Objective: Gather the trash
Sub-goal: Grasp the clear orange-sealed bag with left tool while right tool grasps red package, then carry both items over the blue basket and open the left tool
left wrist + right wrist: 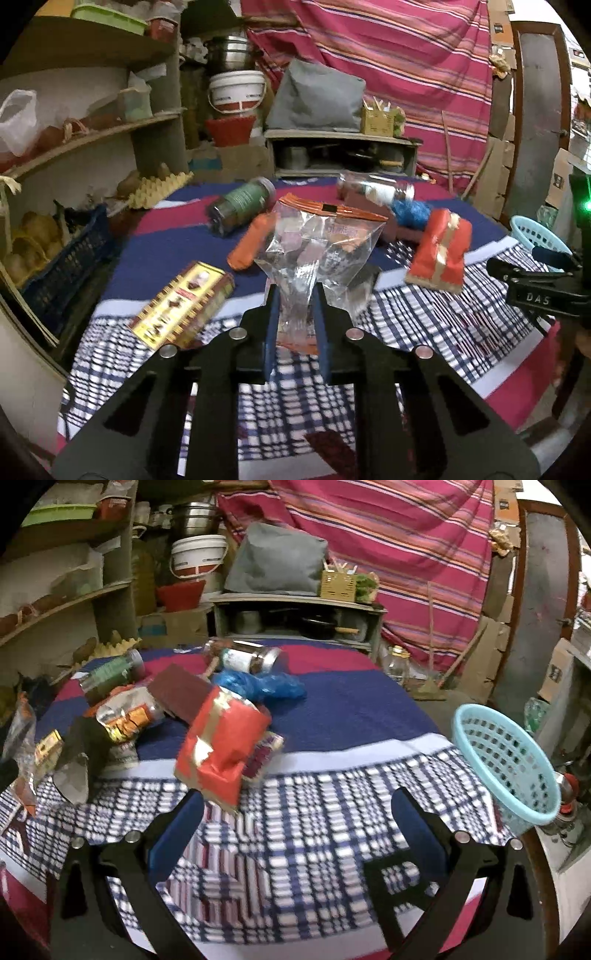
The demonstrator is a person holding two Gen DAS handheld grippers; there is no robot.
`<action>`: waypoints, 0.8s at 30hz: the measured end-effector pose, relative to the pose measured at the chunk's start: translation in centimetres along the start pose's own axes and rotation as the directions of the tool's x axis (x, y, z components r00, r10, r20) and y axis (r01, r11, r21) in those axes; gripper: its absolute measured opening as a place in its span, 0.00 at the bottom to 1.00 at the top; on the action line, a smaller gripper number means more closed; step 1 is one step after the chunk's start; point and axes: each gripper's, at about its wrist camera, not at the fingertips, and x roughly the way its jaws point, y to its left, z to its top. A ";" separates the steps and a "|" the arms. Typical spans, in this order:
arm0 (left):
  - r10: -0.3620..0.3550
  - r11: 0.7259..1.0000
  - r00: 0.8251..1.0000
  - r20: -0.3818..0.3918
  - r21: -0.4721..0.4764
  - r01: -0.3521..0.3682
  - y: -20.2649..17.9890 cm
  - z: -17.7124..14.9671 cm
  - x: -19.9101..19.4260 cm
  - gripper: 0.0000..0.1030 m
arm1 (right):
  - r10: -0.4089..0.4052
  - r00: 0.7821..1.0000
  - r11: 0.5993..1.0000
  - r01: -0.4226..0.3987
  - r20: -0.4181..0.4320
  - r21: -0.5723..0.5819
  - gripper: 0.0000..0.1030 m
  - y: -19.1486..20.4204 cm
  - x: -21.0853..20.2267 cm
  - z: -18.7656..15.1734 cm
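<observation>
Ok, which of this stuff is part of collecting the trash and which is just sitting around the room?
Part of the job:
- clear zip bag, in the left hand-held gripper
- red carton
- blue plastic bag
- lying jars
- yellow box
- blue basket, probably the bin

Just lying about:
- white bucket
- grey cushion
- steel pots

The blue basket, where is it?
The blue basket sits at the table's right edge in the right wrist view, right of the red packet. The left wrist view shows it far right too.
</observation>
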 end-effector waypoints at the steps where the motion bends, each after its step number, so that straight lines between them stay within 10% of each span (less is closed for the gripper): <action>1: 0.014 1.000 1.000 0.002 -0.003 -0.014 0.3 0.4 0.2 0.16 | 0.012 1.000 1.000 -0.012 -0.007 -0.004 0.96 0.3 0.5 0.4; 16: 0.107 0.993 0.994 -0.017 -0.053 -0.108 3.3 3.5 4.5 0.16 | 0.090 0.993 0.996 -0.091 -0.070 -0.007 0.94 3.2 5.6 3.1; 24: 0.117 0.993 0.993 0.001 -0.032 -0.117 1.9 4.9 5.1 0.16 | 0.190 0.977 0.981 -0.193 -0.099 -0.025 0.44 3.8 6.4 3.2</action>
